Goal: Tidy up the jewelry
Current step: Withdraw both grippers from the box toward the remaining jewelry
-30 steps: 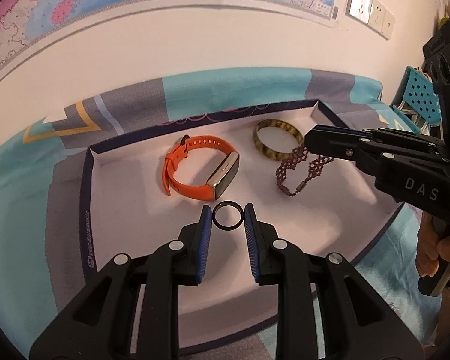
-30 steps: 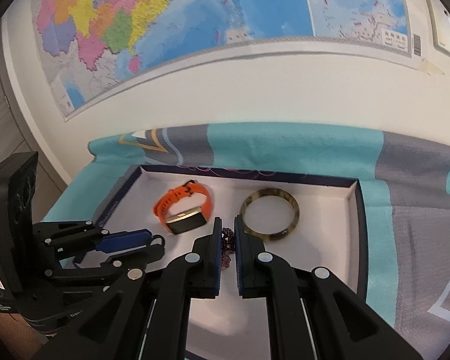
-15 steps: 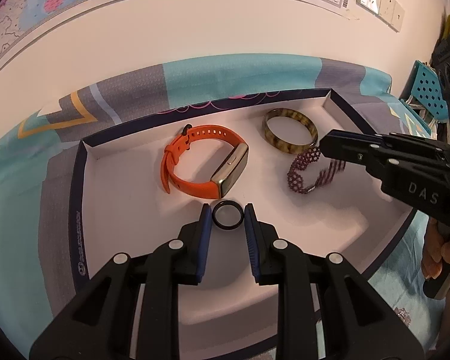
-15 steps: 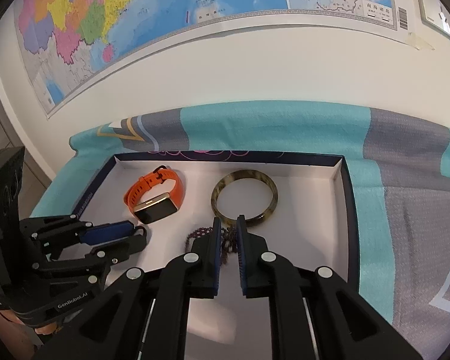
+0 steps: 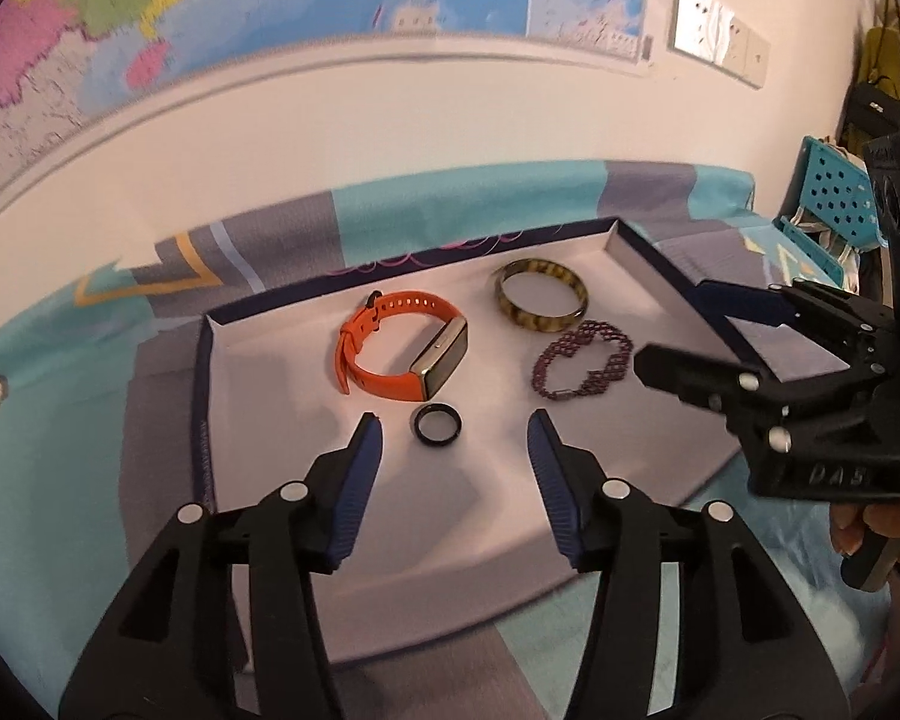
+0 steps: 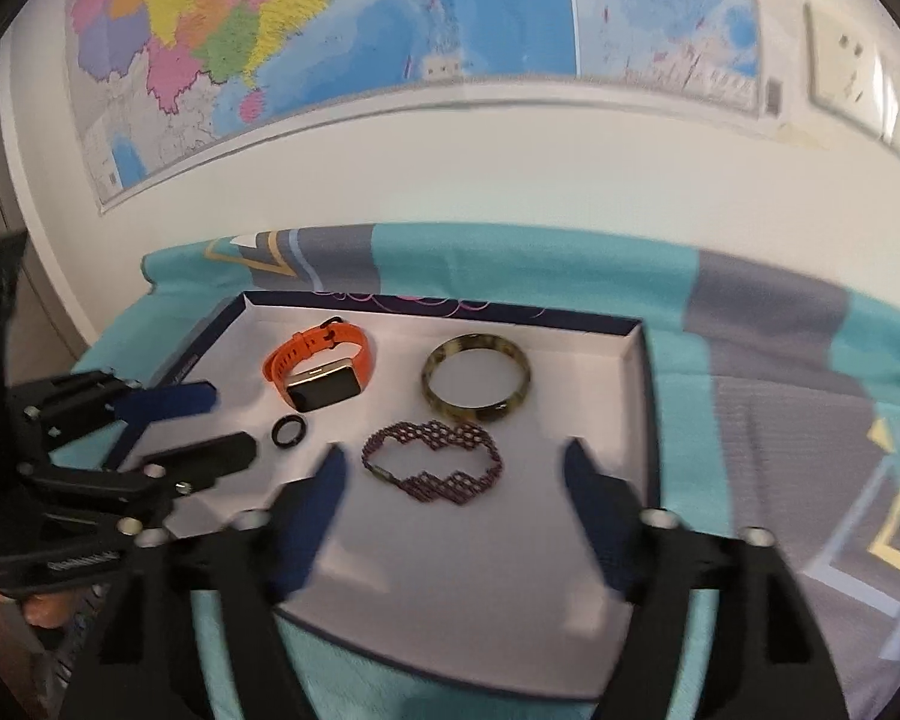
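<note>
A white tray (image 5: 282,396) with a dark rim holds an orange smartwatch (image 5: 399,351), a tortoiseshell bangle (image 5: 540,295), a purple beaded bracelet (image 5: 582,369) and a black ring (image 5: 437,425). My left gripper (image 5: 455,438) is open and empty, just behind the ring. My right gripper (image 6: 456,480) is open and empty, just behind the purple bracelet (image 6: 435,468). The right wrist view also shows the ring (image 6: 288,432), the watch (image 6: 318,372), the bangle (image 6: 477,387), the tray (image 6: 570,600) and the left gripper (image 6: 222,423).
The tray lies on a teal and grey patterned cloth (image 6: 780,360) against a white wall with a map (image 6: 390,30). A blue perforated basket (image 5: 834,204) stands at the far right. The right gripper's body (image 5: 810,396) hangs over the tray's right edge.
Both grippers have opened and pulled back and up. The left one let go of the black ring, the right one let go of the purple bracelet; both pieces now lie on the tray.
</note>
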The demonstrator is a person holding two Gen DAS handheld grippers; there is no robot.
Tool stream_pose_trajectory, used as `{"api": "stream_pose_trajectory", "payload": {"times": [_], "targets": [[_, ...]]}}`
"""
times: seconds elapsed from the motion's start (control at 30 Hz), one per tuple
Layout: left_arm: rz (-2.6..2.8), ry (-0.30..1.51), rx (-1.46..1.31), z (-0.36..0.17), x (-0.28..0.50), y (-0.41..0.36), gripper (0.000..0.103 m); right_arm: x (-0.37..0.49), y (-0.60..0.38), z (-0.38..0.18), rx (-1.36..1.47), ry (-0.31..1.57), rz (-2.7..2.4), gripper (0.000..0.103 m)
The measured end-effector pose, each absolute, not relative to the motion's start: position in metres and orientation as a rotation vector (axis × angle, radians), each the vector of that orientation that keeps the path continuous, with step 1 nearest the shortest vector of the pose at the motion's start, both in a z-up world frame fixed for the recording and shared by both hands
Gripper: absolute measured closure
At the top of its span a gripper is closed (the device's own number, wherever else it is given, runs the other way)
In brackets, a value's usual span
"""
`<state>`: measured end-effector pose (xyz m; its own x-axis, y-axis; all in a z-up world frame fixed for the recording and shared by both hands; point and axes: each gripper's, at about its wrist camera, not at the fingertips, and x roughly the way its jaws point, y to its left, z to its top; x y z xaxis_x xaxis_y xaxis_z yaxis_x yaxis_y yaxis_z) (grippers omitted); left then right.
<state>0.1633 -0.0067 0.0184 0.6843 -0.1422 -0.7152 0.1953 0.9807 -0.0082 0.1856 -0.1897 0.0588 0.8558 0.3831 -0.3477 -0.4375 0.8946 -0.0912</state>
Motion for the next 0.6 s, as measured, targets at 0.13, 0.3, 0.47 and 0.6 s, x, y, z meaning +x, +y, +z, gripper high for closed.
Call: {"api": "stream_pose_trajectory", "payload": {"times": [0.13,0.3,0.47,0.6], "targets": [[-0.176,0.756,0.087,0.027,0.142,-0.009,0.047,0.169,-0.194,0.056,-0.199,0.297,0.411,0.007],[-0.174,0.728,0.076,0.032,0.120,-0.009,0.039,0.148,-0.196,0.052,-0.237,0.244,0.378,0.007],[-0.174,0.723,0.068,0.028,0.103,-0.009,0.037,0.123,-0.195,0.049,-0.289,0.181,0.350,0.007],[-0.161,0.721,0.065,0.026,0.092,-0.007,0.036,0.118,-0.198,0.049,-0.273,0.240,0.369,0.007]]}}
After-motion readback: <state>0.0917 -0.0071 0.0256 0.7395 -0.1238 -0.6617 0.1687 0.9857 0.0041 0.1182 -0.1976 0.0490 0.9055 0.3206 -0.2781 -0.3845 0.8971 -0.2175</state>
